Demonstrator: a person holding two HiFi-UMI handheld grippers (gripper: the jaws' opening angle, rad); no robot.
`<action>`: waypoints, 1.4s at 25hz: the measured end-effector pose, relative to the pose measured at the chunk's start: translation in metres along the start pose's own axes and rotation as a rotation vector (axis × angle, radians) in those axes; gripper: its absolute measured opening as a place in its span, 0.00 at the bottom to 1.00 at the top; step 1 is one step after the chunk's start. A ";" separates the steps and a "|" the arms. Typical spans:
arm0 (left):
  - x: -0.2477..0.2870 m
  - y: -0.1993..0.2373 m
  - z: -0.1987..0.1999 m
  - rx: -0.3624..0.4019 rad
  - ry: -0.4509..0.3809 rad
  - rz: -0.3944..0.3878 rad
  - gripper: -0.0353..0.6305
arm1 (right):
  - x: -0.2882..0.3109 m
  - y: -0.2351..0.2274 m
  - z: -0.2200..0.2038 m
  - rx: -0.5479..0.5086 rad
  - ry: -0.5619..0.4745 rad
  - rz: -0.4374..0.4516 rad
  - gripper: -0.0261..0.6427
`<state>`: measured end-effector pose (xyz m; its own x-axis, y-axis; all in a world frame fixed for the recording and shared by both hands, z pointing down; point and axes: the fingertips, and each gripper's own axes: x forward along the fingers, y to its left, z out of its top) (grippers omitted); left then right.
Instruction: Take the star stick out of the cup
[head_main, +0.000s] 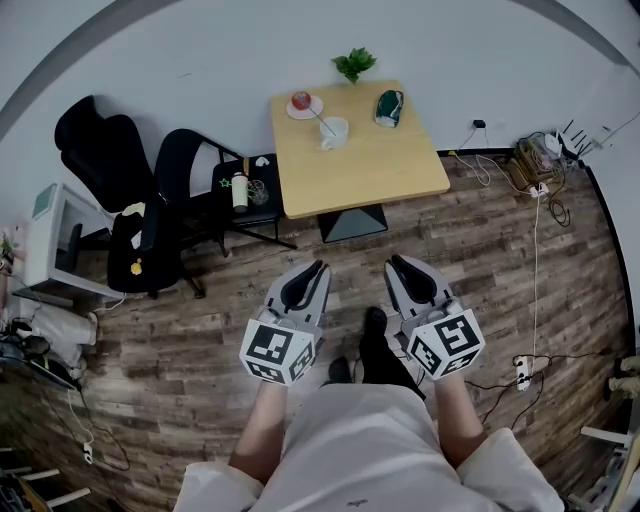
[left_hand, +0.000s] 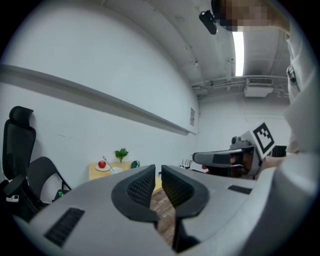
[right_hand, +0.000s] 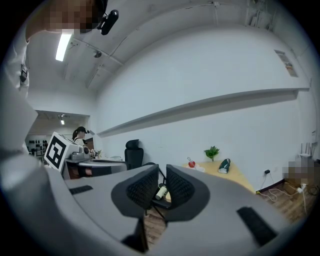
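Observation:
A white cup (head_main: 333, 131) stands on the far wooden table (head_main: 400, 165), with the thin star stick (head_main: 322, 119) leaning out of it toward a plate with a red apple (head_main: 302, 102). Both grippers hang over the wood floor well short of the table, pointing toward it. My left gripper (head_main: 318, 268) is shut and holds nothing; its view shows the cup (left_hand: 116, 170) and stick (left_hand: 106, 161) small and distant above the left gripper (left_hand: 158, 172). On my right gripper (head_main: 396, 264), the pads stand slightly apart with nothing between them, seen also in the right gripper view (right_hand: 162, 171).
A green bag-like object (head_main: 389, 107) and a small plant (head_main: 354, 64) are also on the table. Black chairs (head_main: 110, 150) and a folding chair holding a bottle (head_main: 240, 190) stand left of it. Cables (head_main: 540, 165) and a power strip (head_main: 520, 372) lie at right. My feet (head_main: 372, 330) are below.

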<state>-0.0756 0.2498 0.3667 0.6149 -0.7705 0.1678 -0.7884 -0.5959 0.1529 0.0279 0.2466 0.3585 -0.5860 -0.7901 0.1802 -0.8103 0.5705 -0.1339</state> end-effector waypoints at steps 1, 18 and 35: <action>0.003 0.003 0.001 0.003 0.004 0.001 0.08 | 0.005 -0.003 0.001 0.002 0.002 0.003 0.09; 0.089 0.049 0.017 -0.019 0.045 0.067 0.22 | 0.080 -0.074 0.019 -0.022 0.028 0.076 0.25; 0.212 0.041 0.030 -0.012 0.063 0.113 0.22 | 0.113 -0.196 0.033 0.011 0.009 0.117 0.26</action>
<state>0.0220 0.0550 0.3791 0.5228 -0.8163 0.2458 -0.8524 -0.5034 0.1413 0.1203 0.0382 0.3727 -0.6765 -0.7162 0.1716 -0.7364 0.6561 -0.1651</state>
